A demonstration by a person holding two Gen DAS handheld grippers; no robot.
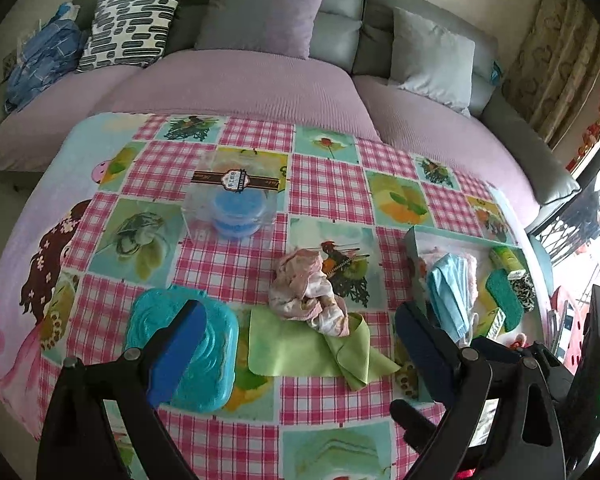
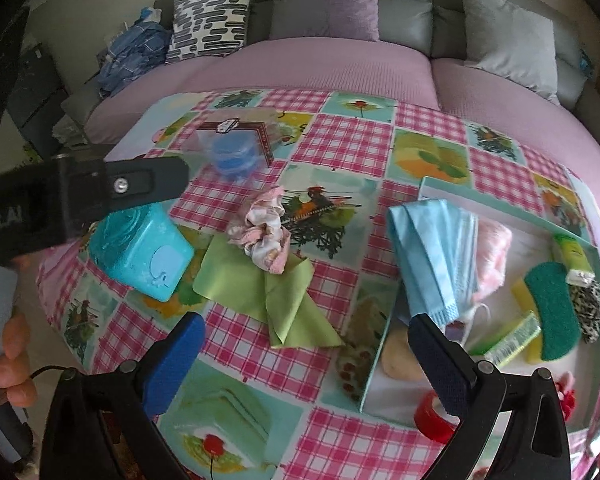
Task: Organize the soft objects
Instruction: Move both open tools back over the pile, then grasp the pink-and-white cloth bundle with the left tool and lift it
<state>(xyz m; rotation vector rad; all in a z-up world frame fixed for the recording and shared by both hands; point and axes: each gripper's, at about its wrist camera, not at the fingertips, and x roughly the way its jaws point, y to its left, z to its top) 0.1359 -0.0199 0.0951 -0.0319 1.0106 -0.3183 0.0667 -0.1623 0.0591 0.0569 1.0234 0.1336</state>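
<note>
Jaws wide & empty on both grippers; pink cloth [image 1: 310, 290] lies on green cloth [image 1: 296, 346], likely next for tray [image 1: 466, 238].

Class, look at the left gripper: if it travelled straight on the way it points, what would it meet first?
Probably the green cloth, between the open left gripper fingers, then the crumpled pink fabric; depth is unclear.

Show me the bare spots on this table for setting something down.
Free: the checked cloth between the clear box with blue tubs and the tray, and the near edge below the green cloth. Crowded: the tray's inside, and the middle where the pink scrunchie lies on the green cloth beside the teal tub.
</note>
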